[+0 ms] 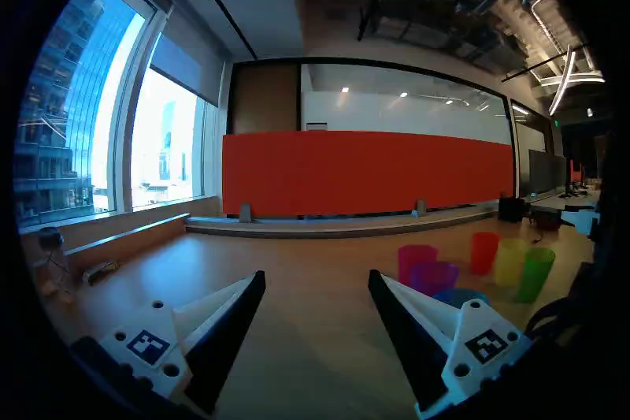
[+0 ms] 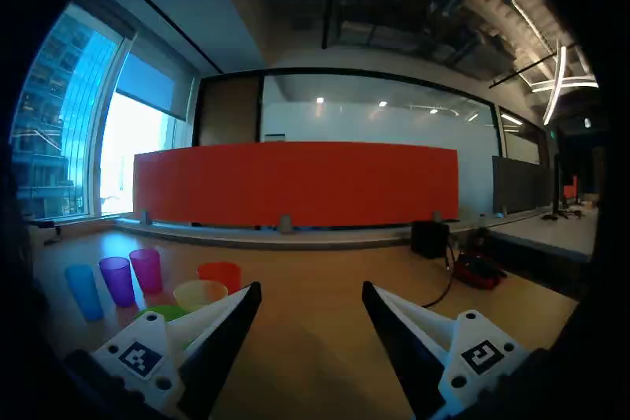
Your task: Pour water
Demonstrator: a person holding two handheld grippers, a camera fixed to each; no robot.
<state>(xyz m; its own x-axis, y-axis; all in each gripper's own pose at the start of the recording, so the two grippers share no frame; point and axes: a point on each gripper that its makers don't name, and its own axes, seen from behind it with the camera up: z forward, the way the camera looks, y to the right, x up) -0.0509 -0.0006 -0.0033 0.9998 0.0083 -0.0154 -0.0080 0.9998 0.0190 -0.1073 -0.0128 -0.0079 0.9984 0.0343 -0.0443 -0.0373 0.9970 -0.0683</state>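
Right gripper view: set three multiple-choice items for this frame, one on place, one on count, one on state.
1. Where do the small coloured plastic cups stand?
A) on the wooden table, at lower left
B) on the windowsill
C) on the floor
2. How many cups are there?
A) four
B) six
C) nine
3. The right hand-held gripper is:
A) shut on a cup
B) open, empty
C) shut, empty
Answers: 1 A, they cluster on the tabletop at lower left; 2 B, blue, purple, pink, red, yellow and green; 3 B, its jaws stand apart with bare table between.
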